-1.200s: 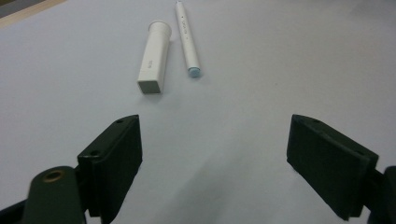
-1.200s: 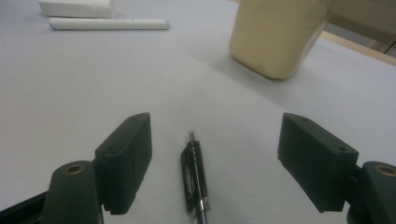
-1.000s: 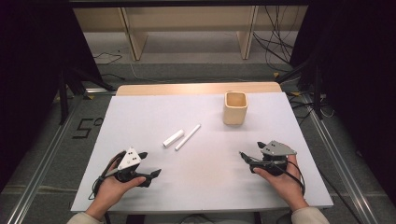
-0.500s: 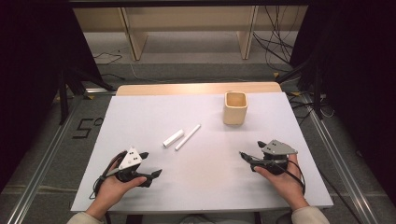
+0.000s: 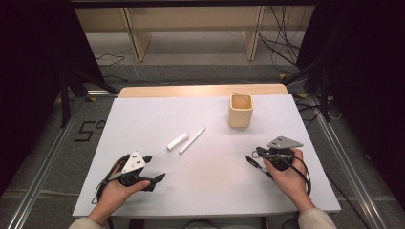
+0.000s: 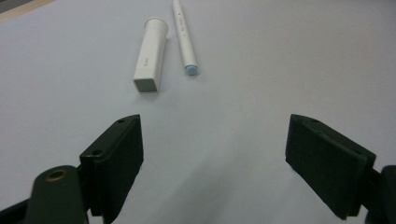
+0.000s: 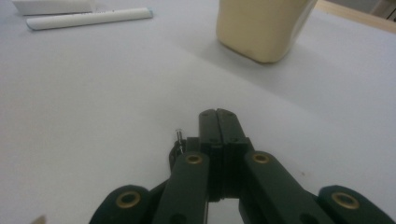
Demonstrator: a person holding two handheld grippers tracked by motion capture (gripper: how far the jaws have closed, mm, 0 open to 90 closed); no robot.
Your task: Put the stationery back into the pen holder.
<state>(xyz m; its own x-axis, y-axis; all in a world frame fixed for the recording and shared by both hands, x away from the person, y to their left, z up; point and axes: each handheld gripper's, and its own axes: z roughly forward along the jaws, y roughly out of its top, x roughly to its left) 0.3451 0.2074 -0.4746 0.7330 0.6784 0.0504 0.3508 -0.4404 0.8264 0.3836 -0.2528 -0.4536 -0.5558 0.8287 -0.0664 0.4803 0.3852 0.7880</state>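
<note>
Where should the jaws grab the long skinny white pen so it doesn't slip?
Probably around the middle of the pen, coming straight down from above with the jaws across its thin width. It lies flat on the table, and its cap lies close on one side, so mid-barrel, past the cap's end, leaves most room.

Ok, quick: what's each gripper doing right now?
Left gripper: open, holding nothing.
Right gripper: jaws just closed, shut on nothing.

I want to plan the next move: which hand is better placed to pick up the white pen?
Left, probably. The left gripper has open jaws facing the pen and its cap. The right gripper has just closed on nothing, facing the cup.
</note>
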